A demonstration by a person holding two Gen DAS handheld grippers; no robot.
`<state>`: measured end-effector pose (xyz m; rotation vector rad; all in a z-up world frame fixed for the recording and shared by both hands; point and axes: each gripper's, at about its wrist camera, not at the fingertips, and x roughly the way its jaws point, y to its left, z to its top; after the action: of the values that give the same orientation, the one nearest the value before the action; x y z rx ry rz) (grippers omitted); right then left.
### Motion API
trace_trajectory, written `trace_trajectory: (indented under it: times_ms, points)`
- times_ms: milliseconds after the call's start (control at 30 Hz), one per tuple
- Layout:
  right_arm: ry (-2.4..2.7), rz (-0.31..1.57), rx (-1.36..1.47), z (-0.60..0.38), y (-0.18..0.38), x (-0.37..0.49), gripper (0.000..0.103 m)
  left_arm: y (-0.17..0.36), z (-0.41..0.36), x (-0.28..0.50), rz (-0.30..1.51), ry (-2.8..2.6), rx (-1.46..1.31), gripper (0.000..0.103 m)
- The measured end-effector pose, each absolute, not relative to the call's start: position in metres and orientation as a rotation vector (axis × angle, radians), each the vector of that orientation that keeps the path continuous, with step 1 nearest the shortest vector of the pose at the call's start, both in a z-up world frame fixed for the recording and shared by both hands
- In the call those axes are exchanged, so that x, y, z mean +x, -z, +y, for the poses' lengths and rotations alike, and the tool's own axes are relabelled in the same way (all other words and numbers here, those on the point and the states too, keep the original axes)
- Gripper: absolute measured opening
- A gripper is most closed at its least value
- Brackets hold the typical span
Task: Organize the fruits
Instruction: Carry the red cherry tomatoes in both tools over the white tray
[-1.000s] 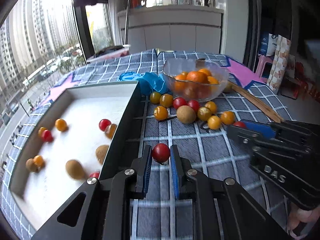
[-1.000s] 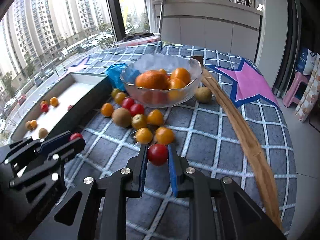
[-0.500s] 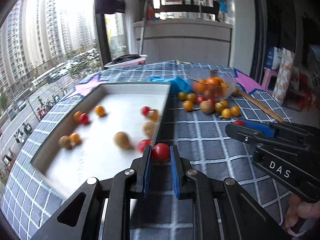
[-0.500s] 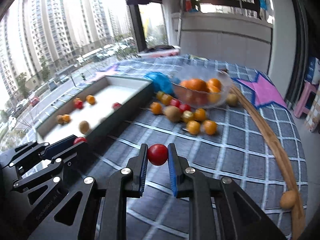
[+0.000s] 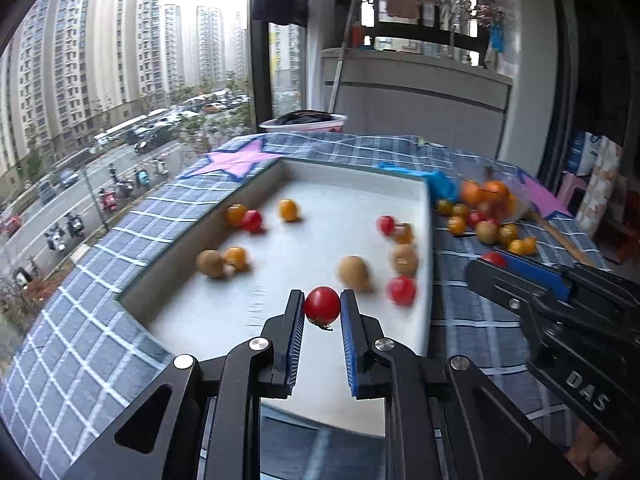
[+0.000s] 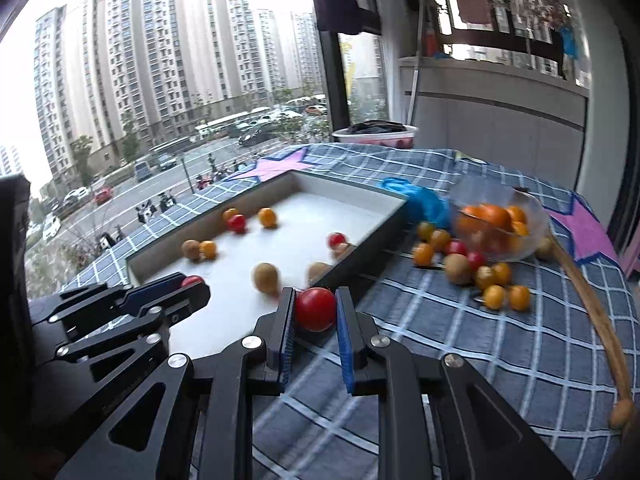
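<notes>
My left gripper (image 5: 322,305) is shut on a red cherry tomato (image 5: 322,305) and hangs over the near part of the white tray (image 5: 224,316), which holds several red tomatoes, orange fruits and brown kiwis. My right gripper (image 6: 315,309) is shut on another red cherry tomato (image 6: 316,309), just above the tray's near right wall (image 6: 360,258). Each gripper shows in the other's view: the right one (image 5: 496,259) beside the tray, the left one (image 6: 194,282) over it. A glass bowl (image 6: 532,216) of oranges stands right of the tray, with loose fruits (image 6: 460,268) in front of it.
A checked blue cloth (image 6: 500,344) with pink stars covers the table. A crumpled blue bag (image 6: 430,202) lies between tray and bowl. A long wooden stick (image 6: 592,300) runs along the right side. A pink basin (image 6: 376,136) sits at the far edge by the window.
Both grippers have swung left from the loose fruit pile toward the tray, each still holding its tomato. The left one now hangs over the tray, the right one at its near wall.
</notes>
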<state>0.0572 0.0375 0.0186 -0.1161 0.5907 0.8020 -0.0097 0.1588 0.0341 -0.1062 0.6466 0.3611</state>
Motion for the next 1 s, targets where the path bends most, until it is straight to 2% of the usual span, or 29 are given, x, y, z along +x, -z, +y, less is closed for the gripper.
trace_trajectory:
  times_ms: [267,1000]
  points:
    - [-0.835,0.593,-0.149,0.070,-0.016,0.043,0.021,-0.030,0.195,-0.010,0.679,-0.394,-0.104,0.020]
    - [-0.821,0.594,-0.208,0.111,-0.015,0.035,0.021,-0.026,0.236,0.001,0.720,-0.366,-0.135,0.020]
